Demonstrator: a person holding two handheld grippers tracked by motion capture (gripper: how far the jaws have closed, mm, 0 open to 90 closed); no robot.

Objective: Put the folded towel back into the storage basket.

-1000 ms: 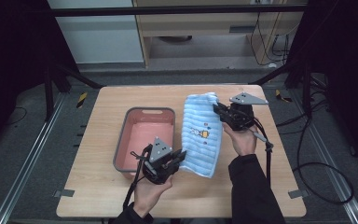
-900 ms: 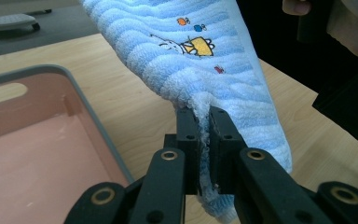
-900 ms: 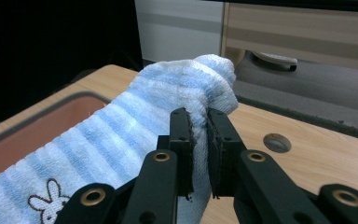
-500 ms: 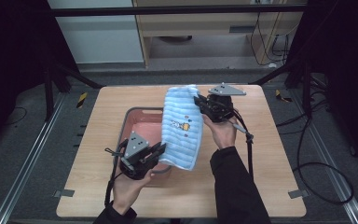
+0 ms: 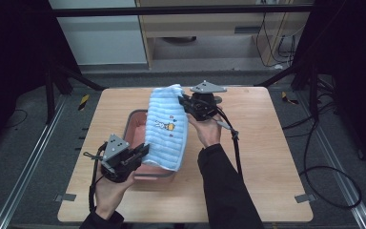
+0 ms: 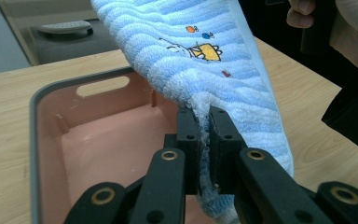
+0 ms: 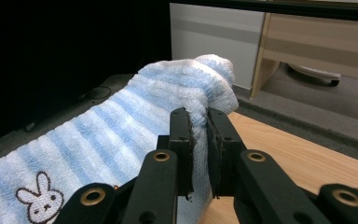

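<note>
Now, as it stood:
Towel: my blue striped towel (image 5: 167, 126) hung stretched between my two grippers at the middle of the high view, draped over the pink tub (image 5: 136, 119) on the wooden table (image 5: 267, 157).
Left gripper: my left gripper (image 5: 140, 151) sat at lower left of the high view, jaws clamped tight on the towel's near corner.
Right gripper: my right gripper (image 5: 185, 102) sat above centre, jaws pinched fast on the towel's far edge.
Left gripper view: it showed what the high view hid, namely the tub's bare pink floor (image 6: 116, 144), its handle slot (image 6: 102, 86), and terry cloth squeezed between my fingers (image 6: 187, 140); a small embroidered picture on the towel (image 6: 200, 49) sat near the top.
Right gripper view: it showed the towel's bunched fold (image 7: 200, 79) rising over my fingers (image 7: 181, 140) and a rabbit motif (image 7: 39, 198) at lower left; the tub stayed out of sight behind the cloth.
High view: it alone took in both of my hands and the whole tabletop.
</note>
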